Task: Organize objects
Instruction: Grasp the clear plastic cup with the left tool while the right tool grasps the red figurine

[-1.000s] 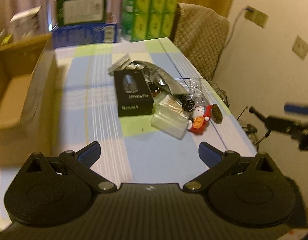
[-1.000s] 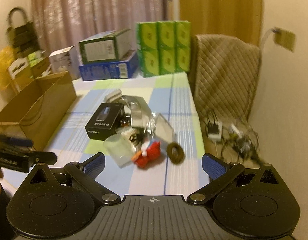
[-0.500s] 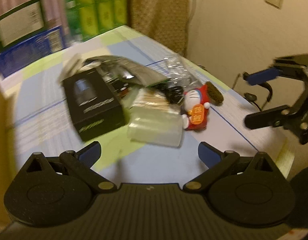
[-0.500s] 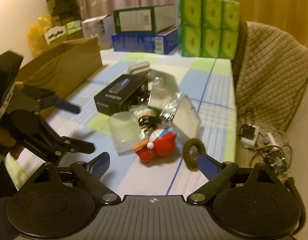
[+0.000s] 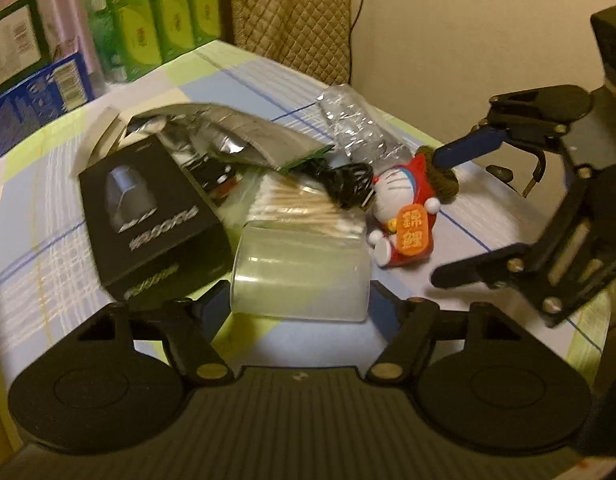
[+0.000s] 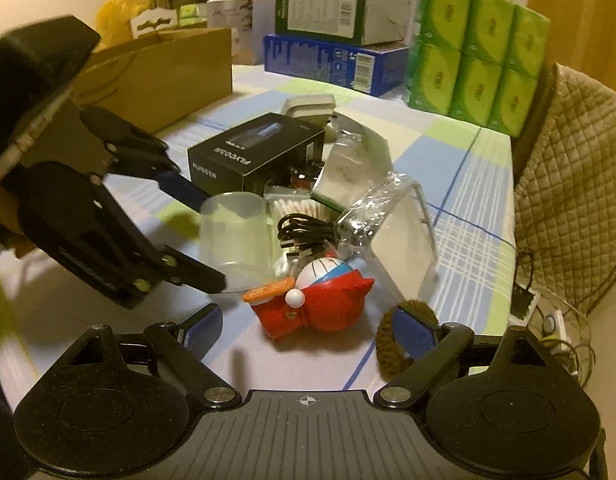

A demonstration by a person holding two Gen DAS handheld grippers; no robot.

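Both grippers' jaws wide; clear cup [image 5: 299,270] on side, mouth toward black box [image 5: 151,216].

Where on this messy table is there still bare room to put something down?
Bare cloth lies between the cardboard box and the black box, and along the far side before the green packs. The middle is crowded: translucent cup, red toy, black cable, with both claws close.
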